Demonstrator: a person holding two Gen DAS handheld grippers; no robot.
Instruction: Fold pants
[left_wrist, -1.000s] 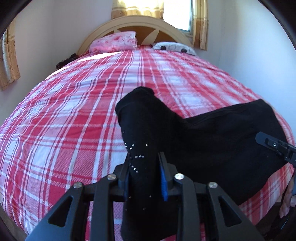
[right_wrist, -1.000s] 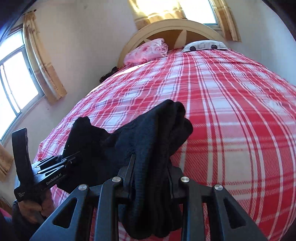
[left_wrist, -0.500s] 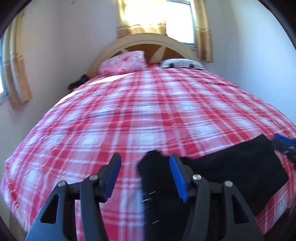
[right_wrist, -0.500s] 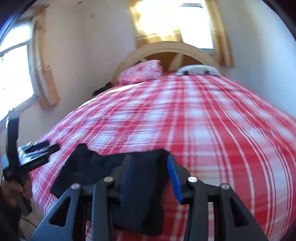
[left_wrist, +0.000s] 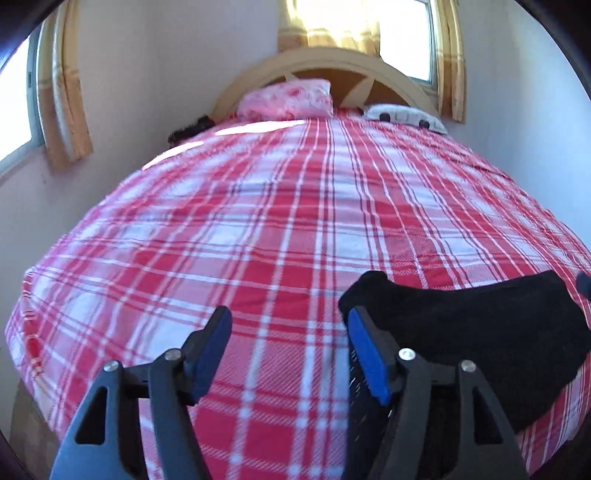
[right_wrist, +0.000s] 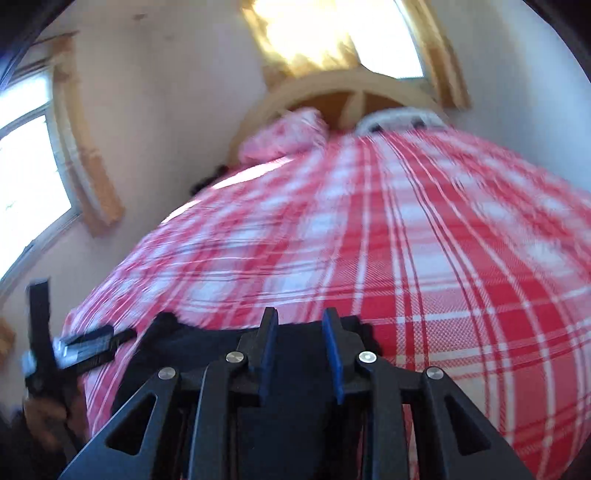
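The black pants (left_wrist: 480, 332) lie folded on the red plaid bed (left_wrist: 277, 221) near its front edge. In the left wrist view my left gripper (left_wrist: 288, 332) is wide open and empty, with the pants just right of its right finger. In the right wrist view my right gripper (right_wrist: 299, 332) is open, its blue pads apart, directly over the pants (right_wrist: 207, 343). The left gripper (right_wrist: 92, 343) also shows at the left edge of that view, which is blurred.
A pink pillow (left_wrist: 288, 98) and a white pillow (left_wrist: 406, 116) lie by the curved wooden headboard (left_wrist: 332, 62). Walls flank the bed on both sides. Curtained windows (left_wrist: 402, 33) are behind the headboard and on the left wall.
Both grippers let go of the pants, opened and drew back. The pants dropped from held-up bunches to lying flat on the bed. The left gripper shifted left of the cloth.
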